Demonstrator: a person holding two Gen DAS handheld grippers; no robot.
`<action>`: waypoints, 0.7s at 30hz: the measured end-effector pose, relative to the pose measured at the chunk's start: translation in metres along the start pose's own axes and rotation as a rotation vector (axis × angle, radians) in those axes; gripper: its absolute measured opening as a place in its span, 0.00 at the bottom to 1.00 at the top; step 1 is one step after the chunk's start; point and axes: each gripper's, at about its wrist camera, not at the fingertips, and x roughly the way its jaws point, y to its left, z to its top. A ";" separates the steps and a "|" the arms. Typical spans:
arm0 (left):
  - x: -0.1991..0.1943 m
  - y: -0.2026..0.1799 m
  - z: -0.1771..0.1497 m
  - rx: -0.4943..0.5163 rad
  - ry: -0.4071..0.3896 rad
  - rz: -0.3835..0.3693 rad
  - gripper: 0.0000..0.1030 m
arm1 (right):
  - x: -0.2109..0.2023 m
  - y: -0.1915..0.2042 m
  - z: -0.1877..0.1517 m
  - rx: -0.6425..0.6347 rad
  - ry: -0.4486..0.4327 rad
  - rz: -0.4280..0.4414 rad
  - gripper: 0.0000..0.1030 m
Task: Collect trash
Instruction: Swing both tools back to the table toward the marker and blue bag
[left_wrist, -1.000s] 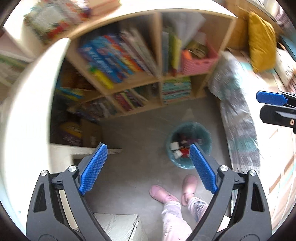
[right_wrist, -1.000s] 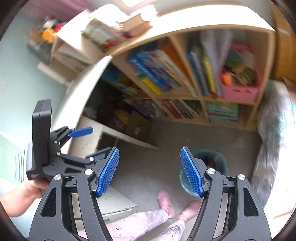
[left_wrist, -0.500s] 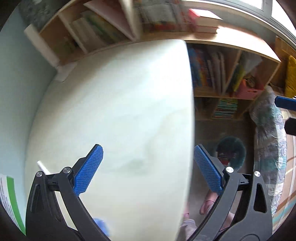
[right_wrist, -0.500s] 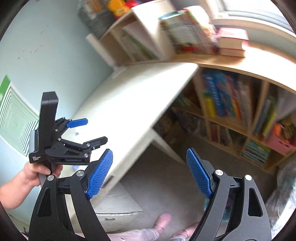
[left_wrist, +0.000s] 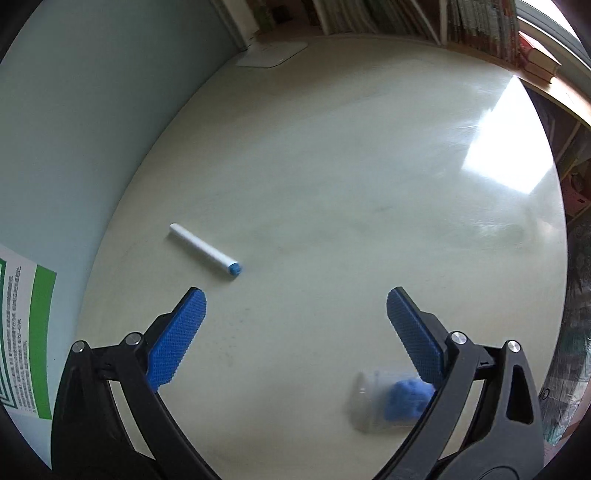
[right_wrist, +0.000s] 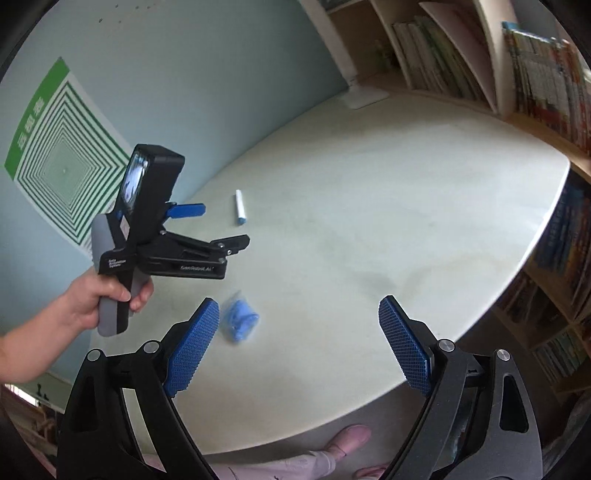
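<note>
The marker lies on the desk, cap end nearest the left hand-held gripper; the right hand-held gripper is farther; both gape empty

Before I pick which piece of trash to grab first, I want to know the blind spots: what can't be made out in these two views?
- Crumpled blue wad in clear plastic: blurred in left wrist view, partly behind the left claw finger; material unclear.
- Same wad in right wrist view: motion-blurred beside the right claw.
- White stick with blue tip: too small to identify.
- Pale round tabletop's near edge: cut off by the claws.
</note>
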 end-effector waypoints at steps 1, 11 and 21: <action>0.005 0.009 -0.001 -0.013 0.005 0.004 0.93 | 0.008 0.007 0.000 -0.012 0.017 0.008 0.85; 0.051 0.057 0.004 -0.088 0.052 0.006 0.93 | 0.066 0.050 -0.004 -0.103 0.166 0.032 0.85; 0.091 0.071 0.021 -0.087 0.089 -0.029 0.93 | 0.102 0.055 -0.005 -0.058 0.218 0.037 0.85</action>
